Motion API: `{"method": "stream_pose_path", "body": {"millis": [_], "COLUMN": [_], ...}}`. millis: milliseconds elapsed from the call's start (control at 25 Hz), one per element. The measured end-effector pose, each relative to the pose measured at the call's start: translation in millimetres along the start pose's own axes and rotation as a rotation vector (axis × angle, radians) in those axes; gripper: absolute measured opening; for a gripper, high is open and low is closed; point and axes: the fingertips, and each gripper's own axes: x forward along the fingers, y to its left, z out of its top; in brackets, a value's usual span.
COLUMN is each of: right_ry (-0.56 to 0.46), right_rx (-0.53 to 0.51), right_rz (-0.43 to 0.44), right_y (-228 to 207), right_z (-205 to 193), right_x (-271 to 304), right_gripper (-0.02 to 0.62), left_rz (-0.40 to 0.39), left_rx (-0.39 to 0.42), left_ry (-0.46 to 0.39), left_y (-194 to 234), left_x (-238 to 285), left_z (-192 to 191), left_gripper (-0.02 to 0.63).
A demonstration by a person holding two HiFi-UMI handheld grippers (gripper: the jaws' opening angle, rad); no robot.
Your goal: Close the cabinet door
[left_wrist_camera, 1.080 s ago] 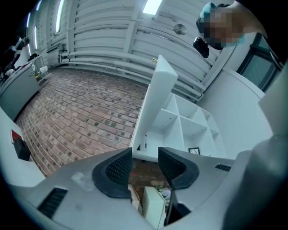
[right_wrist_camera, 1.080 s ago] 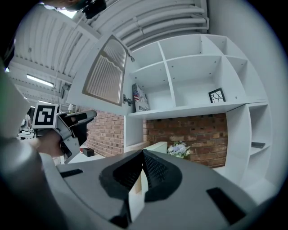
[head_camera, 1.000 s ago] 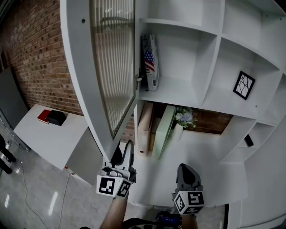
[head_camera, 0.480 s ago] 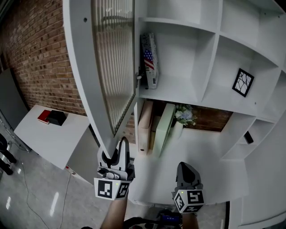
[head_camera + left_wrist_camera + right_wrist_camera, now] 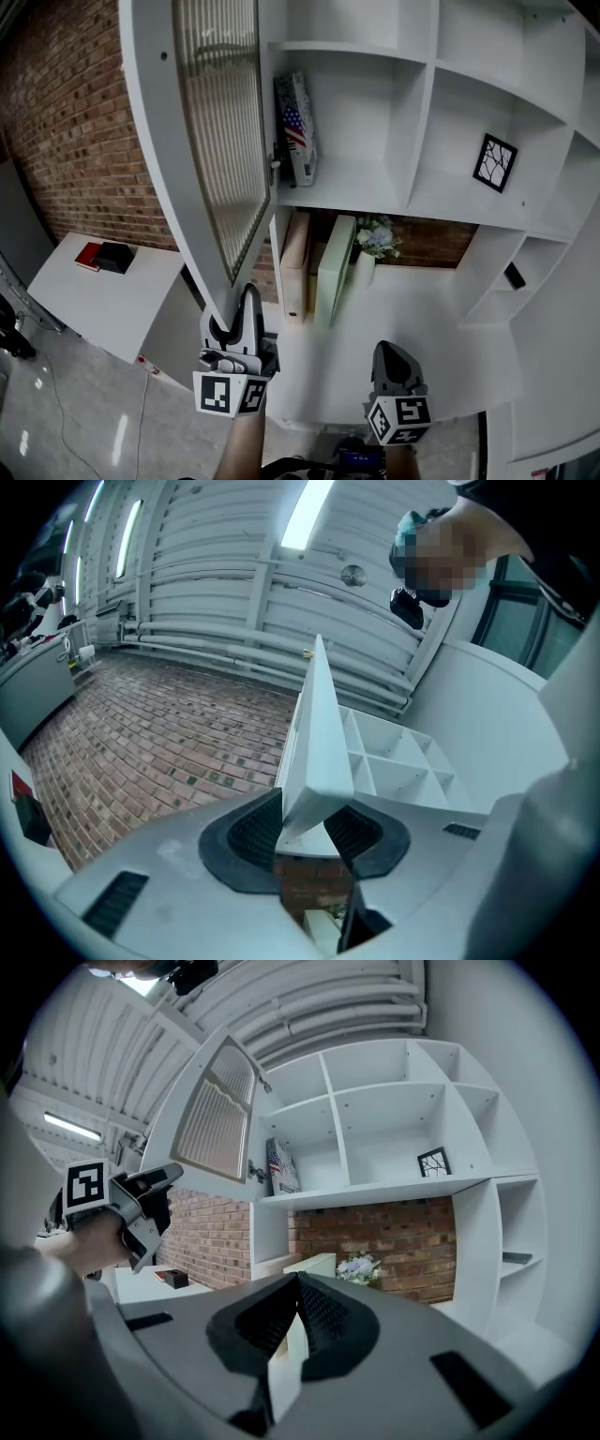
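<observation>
The white cabinet door (image 5: 220, 141) with a ribbed glass panel stands swung wide open, out to the left of the shelf unit. My left gripper (image 5: 246, 305) points up at the door's lower corner. In the left gripper view that corner (image 5: 319, 752) sits wedged between the two black pads, so the left gripper (image 5: 309, 832) is shut on it. My right gripper (image 5: 389, 354) hangs low at the right over the counter, shut with nothing in it. The right gripper view shows its jaws (image 5: 298, 1283) closed, the door (image 5: 214, 1119) up left and the left gripper (image 5: 155, 1185) under it.
Behind the door, a shelf holds a flag-printed book (image 5: 295, 127). A framed picture (image 5: 494, 161) stands further right. On the white counter (image 5: 412, 309) are upright folders (image 5: 335, 267) and a vase of flowers (image 5: 373, 236). A low table (image 5: 75, 291) stands left by the brick wall.
My left gripper has risen from below the door to its lower corner and closed on it. The right gripper has hardly moved.
</observation>
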Motion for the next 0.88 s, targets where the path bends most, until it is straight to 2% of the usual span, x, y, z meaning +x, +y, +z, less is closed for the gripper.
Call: {"method": "stream_pose_path", "body": {"millis": [360, 720, 880], "right_ry": [-0.002, 0.009, 0.016], "right_rx": [0.029, 0.017, 0.012], "right_rz": [-0.010, -0.037, -0.029], "right_y": [-8.3, -19.8, -18.5], "right_z": [0.9, -2.0, -4.7], "right_x": [-12.4, -18.2, -15.0], "right_gripper": [0.002, 0.002, 0.002], "left_rz": [-0.022, -0.023, -0.051], "left_rx": [-0.023, 0.005, 0.035], "left_ry": [-0.004, -0.021, -0.019], "left_y": [-21.7, -35.4, -46.5], "left_x": [2.9, 6.0, 8.5], "left_z": [-3.7, -6.6, -7.7], "left_gripper": [0.114, 0.118, 0.128]}}
